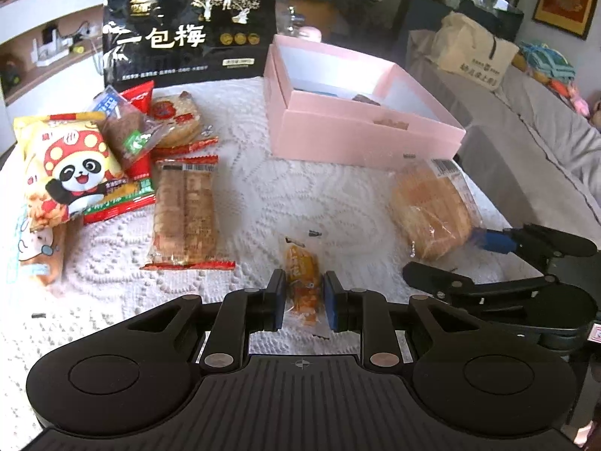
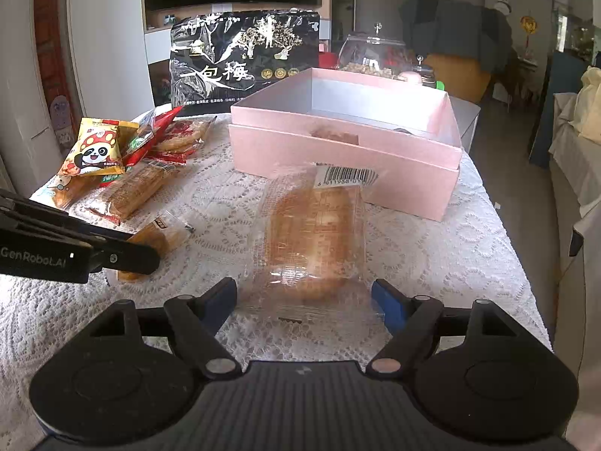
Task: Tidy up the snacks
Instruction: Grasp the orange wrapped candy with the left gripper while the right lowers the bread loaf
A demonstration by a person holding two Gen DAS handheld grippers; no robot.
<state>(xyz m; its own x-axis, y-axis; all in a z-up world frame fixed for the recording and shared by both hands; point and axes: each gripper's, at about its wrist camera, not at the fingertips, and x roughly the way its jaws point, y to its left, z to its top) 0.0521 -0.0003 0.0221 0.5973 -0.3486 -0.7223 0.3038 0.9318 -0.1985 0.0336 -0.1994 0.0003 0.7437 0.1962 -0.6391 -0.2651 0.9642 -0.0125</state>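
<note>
My left gripper (image 1: 304,297) is shut on a small orange snack packet (image 1: 302,274), just above the white lace tablecloth (image 1: 263,195). The right wrist view shows the same packet (image 2: 154,238) at that gripper's tip. A clear-wrapped bread loaf (image 2: 315,233) lies on the cloth between the fingers of my right gripper (image 2: 304,300). Those jaws stand wide apart beside the wrapper and do not squeeze it. The open pink box (image 2: 338,161) stands just behind the loaf, with a few snacks inside. From the left wrist, the loaf (image 1: 432,210) and the right gripper (image 1: 447,259) show at the right.
A snack pile lies at the left: panda bag (image 1: 71,165), long biscuit pack (image 1: 186,214), red packets (image 1: 139,101). A big black plum bag (image 1: 188,22) stands at the back beside the pink box (image 1: 338,135). A glass jar (image 2: 372,56) stands behind. A sofa (image 1: 544,143) runs along the table's right edge.
</note>
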